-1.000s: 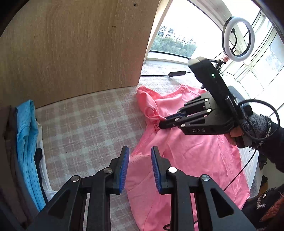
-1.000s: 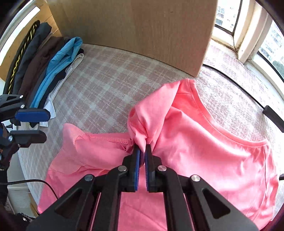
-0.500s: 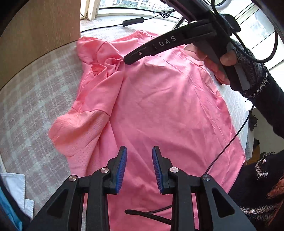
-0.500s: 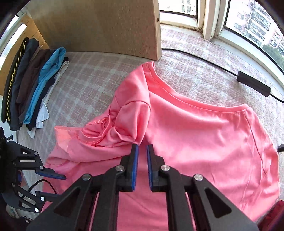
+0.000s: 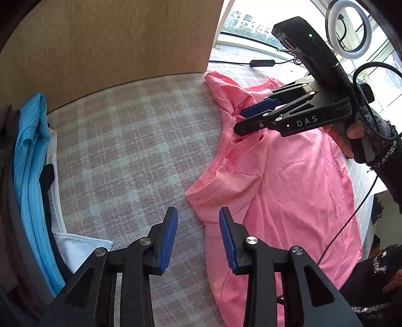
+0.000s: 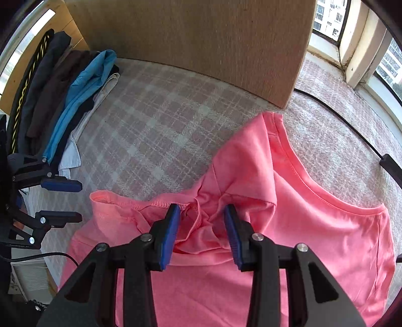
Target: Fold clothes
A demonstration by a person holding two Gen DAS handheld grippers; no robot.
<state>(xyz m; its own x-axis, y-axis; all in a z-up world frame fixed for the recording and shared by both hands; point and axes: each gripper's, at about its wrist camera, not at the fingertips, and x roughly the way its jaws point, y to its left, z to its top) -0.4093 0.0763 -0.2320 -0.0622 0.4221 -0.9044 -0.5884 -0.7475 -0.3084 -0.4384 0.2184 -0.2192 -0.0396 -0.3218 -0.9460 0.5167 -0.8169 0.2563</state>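
Pink T-shirt [image 6: 314,226] spread over a pink-and-white checked cloth [image 5: 130,140] covering the tabletop, neckline toward the window side, body lying mostly flat. One sleeve [image 6: 208,226] bunched and crumpled at the shoulder, hem stitching showing along its folded edge.

Right hand-held gripper [image 6: 202,234] pointing steeply down over that crumpled sleeve, blue pads [image 6: 170,234] spread either side of the bunched fabric, not pressing on it; jaws just opened, fabric lying loose between them. Seen from the left wrist view as a black body marked "DAS" [image 5: 251,118], gripped by a hand [image 5: 356,140] in a dark knitted cuff.

Left hand-held gripper [image 5: 198,239] also spread, jaws just widened a little, hanging above the checked cloth right at the shirt's side edge near the lower sleeve fold; nothing between the pads [image 5: 169,239], only cloth beneath. In the right wrist view, same gripper [image 6: 62,201] visible at the left edge, well apart from the sleeve.

Further out: row of other clothes [image 5: 27,176] along the far left, blue, white and dark pieces lying side by side. Wooden panel [image 5: 113,37] standing upright behind the cloth. Black cable [image 6: 339,118] running across the cloth near the window. Ring light [image 5: 351,27] up by the window [image 6: 326,15].
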